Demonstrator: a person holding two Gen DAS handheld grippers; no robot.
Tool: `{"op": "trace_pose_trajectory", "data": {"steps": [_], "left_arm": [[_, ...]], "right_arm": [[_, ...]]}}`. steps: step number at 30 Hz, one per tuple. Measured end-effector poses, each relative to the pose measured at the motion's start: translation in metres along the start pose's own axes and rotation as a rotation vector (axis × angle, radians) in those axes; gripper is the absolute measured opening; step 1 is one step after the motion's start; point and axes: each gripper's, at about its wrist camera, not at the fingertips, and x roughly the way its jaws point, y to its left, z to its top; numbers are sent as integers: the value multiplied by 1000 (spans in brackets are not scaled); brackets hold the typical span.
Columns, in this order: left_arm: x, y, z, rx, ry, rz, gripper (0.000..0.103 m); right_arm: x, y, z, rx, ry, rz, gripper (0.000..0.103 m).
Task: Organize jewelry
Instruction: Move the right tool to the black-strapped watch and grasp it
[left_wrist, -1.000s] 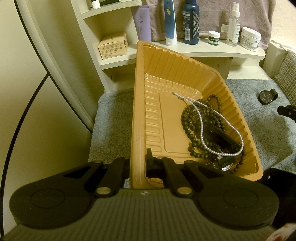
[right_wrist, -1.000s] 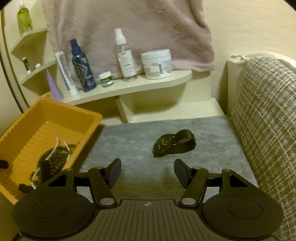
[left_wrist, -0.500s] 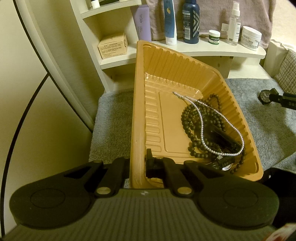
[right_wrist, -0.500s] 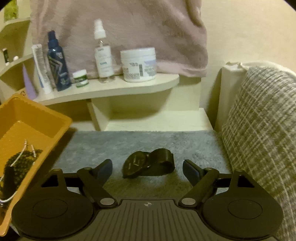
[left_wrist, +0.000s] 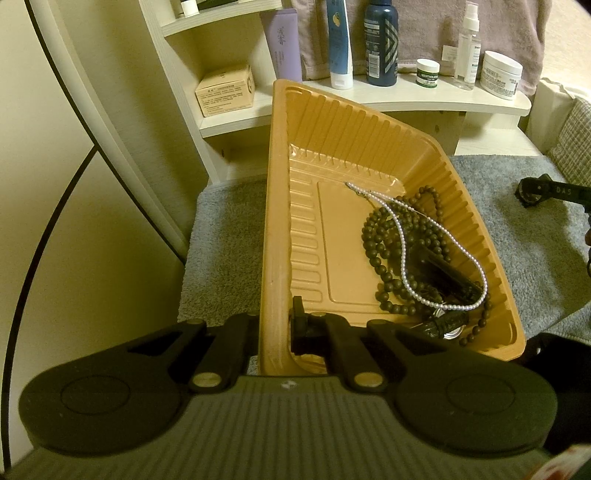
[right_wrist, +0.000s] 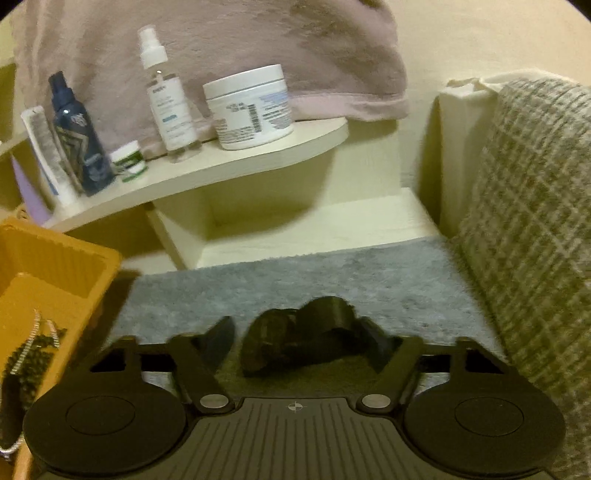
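Observation:
An orange ribbed tray (left_wrist: 275, 184) is tilted up on a grey mat, with my left gripper (left_wrist: 275, 326) shut on its near rim. In the tray's lower right corner lie a white pearl necklace (left_wrist: 402, 236), a dark bead necklace (left_wrist: 373, 240) and some black pieces. A black watch (right_wrist: 273, 339) lies on the mat to the right of the tray. My right gripper (right_wrist: 301, 343) is low over the watch with a finger on either side, and its jaws are closing. A gap still shows by the left finger. The tray (right_wrist: 55, 251) sits at that view's left edge.
Behind the grey mat (right_wrist: 369, 273) runs a cream shelf (right_wrist: 258, 162) carrying a white jar (right_wrist: 247, 107), a spray bottle (right_wrist: 166, 92) and a dark blue bottle (right_wrist: 77, 140). A pink towel hangs above. A checked cushion (right_wrist: 535, 221) borders the right. A cardboard box (left_wrist: 225, 90) sits on a side shelf.
My right gripper has moved forward and down until the watch lies between its fingers; its jaws widened, then narrowed. The left gripper and the tray have not moved.

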Motion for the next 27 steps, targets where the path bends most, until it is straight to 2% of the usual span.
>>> {"op": "trace_pose_trajectory", "data": {"steps": [2, 5, 9, 21, 27], "left_arm": [[0, 0, 0, 0, -1, 0, 3], [0, 0, 0, 0, -1, 1, 3], [0, 0, 1, -2, 0, -1, 3], [0, 0, 0, -3, -2, -3, 3], [-1, 0, 1, -3, -3, -4, 3]], "right_arm": [[-3, -6, 0, 25, -3, 13, 54], [-10, -8, 1, 8, -19, -16, 24], [-17, -8, -1, -13, -19, -4, 21], [-55, 21, 0, -128, -126, -3, 19], [-69, 36, 3, -156, -142, 40, 19]]}}
